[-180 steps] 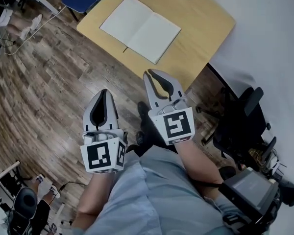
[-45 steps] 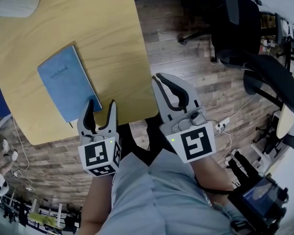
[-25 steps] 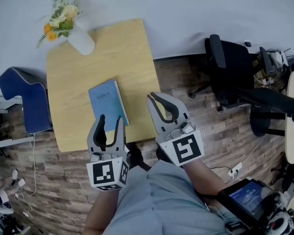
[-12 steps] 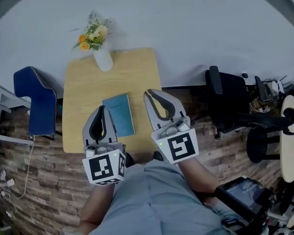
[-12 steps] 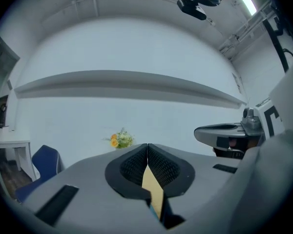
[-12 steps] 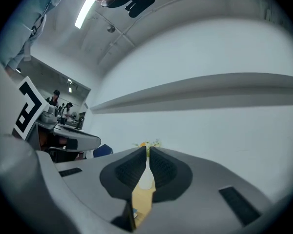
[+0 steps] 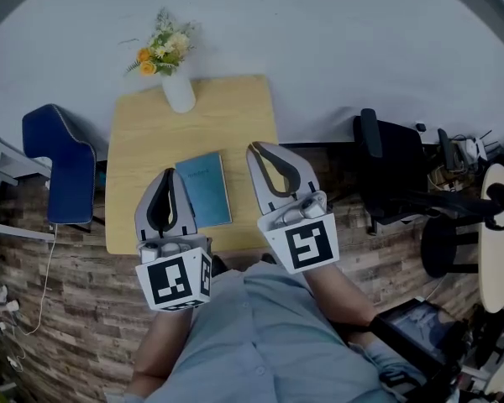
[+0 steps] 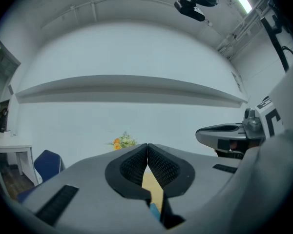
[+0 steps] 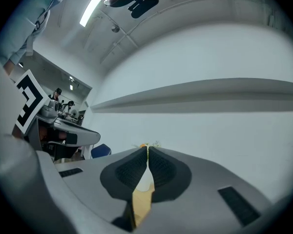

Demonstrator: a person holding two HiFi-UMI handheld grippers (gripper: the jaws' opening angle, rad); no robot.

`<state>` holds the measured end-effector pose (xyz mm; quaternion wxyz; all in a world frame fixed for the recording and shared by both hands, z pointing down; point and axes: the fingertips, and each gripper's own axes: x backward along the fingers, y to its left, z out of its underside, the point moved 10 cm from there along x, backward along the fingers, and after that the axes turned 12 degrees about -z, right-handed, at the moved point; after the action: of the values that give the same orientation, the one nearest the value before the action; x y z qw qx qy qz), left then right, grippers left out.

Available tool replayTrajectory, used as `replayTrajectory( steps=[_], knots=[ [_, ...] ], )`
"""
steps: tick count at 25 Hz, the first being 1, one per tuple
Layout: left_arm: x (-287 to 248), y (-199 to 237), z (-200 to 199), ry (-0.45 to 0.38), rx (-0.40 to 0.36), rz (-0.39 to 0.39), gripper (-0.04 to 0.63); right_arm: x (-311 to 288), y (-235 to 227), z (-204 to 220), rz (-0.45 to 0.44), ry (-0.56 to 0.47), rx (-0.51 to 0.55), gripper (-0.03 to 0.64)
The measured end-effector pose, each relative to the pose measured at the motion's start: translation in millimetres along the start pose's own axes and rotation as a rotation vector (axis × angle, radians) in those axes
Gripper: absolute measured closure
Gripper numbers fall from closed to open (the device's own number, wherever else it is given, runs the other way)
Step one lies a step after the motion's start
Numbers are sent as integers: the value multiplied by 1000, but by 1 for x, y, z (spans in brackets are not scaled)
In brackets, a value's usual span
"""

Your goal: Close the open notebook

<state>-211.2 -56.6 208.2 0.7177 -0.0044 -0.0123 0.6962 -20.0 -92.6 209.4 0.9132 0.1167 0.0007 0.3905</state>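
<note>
From the head view, the job looks finished to me: the notebook [image 7: 206, 190] lies shut and flat, its matte blue cover facing up, a slim rectangle on the near part of the pale wooden table [image 7: 235, 107], between my two claws as I look down. I judge that nothing is left to fold over. My left claw [image 7: 166, 175] and my right claw [image 7: 254, 149] hang above the near edge, both apart from the book, their grey plastic shells curving to closed points. At the table's far edge stands a smooth white vase [image 7: 180, 97] of orange and yellow flowers [image 7: 164, 47]. A padded blue chair [image 7: 63, 170] sits to the left, on a floor [image 7: 59, 300] of dark wood planks. In the left gripper view, my ribbed black pads meet tip to tip with nothing pinched; behind the gap I see yellow tabletop and a blue sliver, probably the book. In the right gripper view, the pads likewise touch, empty, with the vase and tabletop showing through the slit below.
</note>
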Motion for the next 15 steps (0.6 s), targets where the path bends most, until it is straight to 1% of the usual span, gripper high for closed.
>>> replayTrajectory(
  steps=[15],
  knots=[
    [-1, 2, 6, 12, -3, -11, 575, -4, 0, 8, -10, 9, -17, 568]
  ],
)
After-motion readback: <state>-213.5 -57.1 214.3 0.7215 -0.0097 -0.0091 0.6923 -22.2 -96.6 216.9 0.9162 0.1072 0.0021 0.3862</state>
